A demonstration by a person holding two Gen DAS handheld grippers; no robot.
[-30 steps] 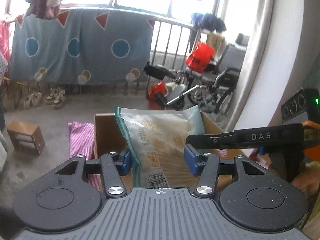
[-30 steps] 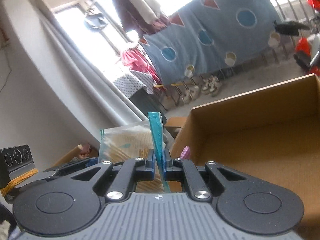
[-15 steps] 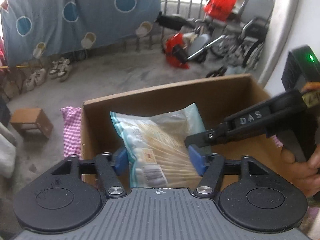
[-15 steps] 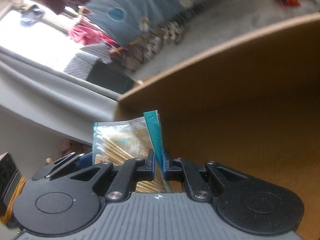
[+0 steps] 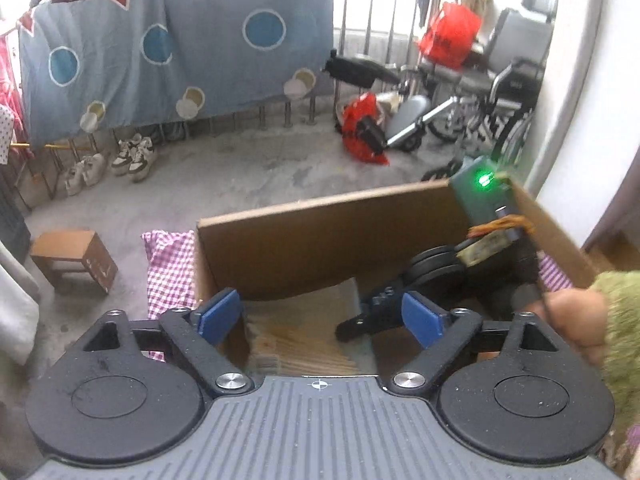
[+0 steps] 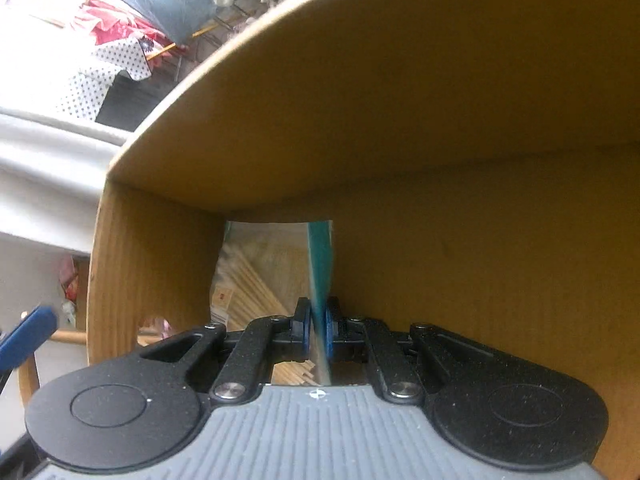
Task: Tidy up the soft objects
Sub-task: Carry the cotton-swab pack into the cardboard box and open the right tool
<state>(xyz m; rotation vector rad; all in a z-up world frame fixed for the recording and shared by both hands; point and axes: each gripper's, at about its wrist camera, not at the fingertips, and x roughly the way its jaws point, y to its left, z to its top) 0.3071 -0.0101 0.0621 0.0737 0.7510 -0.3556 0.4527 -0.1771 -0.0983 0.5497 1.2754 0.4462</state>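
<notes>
A clear bag of cotton swabs [image 5: 304, 340] with a teal edge lies low inside the cardboard box [image 5: 320, 216]. My left gripper [image 5: 320, 316] is open above the box, its blue pads [image 5: 218, 314] apart and clear of the bag. My right gripper [image 6: 316, 330] is inside the box [image 6: 400, 80] and is shut on the bag's teal edge [image 6: 320, 268]. The bag's body [image 6: 260, 276] lies to its left, against the box corner. The right gripper also shows in the left wrist view [image 5: 376, 312], reaching in from the right.
The box stands on a pink checked cloth [image 5: 168, 264]. A small wooden stool [image 5: 72, 260] stands on the floor at left. Shoes [image 5: 132, 156], a wheelchair [image 5: 480, 92] and a hanging blue sheet [image 5: 160, 48] are farther back. A green sleeve [image 5: 616, 328] is at right.
The bag has gone from above the box down to its bottom, carried by the right gripper. My left gripper has let go of the bag and opened wider.
</notes>
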